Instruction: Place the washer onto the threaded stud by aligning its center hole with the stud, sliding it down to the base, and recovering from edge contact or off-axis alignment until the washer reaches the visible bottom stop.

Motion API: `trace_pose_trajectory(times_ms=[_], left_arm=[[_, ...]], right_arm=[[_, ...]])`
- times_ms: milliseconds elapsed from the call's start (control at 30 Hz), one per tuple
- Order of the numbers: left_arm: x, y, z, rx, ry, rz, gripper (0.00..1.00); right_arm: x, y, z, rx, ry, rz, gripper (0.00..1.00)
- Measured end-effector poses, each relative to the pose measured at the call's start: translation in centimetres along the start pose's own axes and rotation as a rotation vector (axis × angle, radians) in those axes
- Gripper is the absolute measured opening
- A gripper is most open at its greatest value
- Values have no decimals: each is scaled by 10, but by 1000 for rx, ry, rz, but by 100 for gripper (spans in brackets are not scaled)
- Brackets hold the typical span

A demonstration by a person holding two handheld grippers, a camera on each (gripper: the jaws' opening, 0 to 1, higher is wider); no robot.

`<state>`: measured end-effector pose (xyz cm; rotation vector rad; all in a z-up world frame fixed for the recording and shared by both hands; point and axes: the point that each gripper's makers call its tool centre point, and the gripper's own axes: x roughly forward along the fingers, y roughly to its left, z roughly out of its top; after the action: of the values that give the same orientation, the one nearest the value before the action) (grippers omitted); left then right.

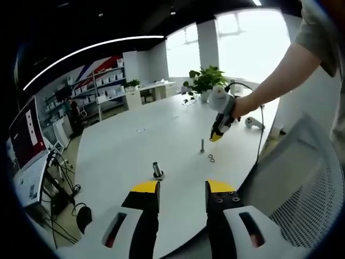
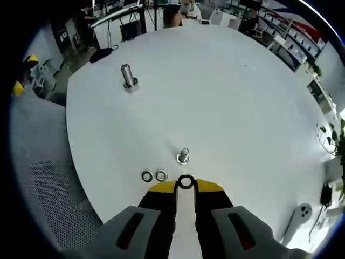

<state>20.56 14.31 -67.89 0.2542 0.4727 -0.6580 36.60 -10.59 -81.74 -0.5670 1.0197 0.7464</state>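
Washer sits pinched at the tips of the right gripper, fingers clenched on its rim, just short of the threaded stud. Two spare washers lie on the counter; the left gripper is released, holding nothing.

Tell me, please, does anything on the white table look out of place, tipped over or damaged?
Nothing stands out. The near stud and the far stud both stand upright on the table, two spare washers lie flat beside the near stud, and the right gripper holds a washer at its tips. The left gripper is open.
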Motion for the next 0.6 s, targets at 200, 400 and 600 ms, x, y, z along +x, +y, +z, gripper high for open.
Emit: trace_pose_trajectory(times_ms=[200, 400, 600], left_arm=[[1, -2, -3, 8, 17, -4, 32], [1, -1, -3, 9, 20, 0, 32], [1, 0, -4, 4, 24, 3, 32]], right_arm=[[0, -2, 14, -23, -26, -3, 13], [0, -1, 24, -52, -40, -3, 13], [5, 2, 29, -98, -24, 5, 13]])
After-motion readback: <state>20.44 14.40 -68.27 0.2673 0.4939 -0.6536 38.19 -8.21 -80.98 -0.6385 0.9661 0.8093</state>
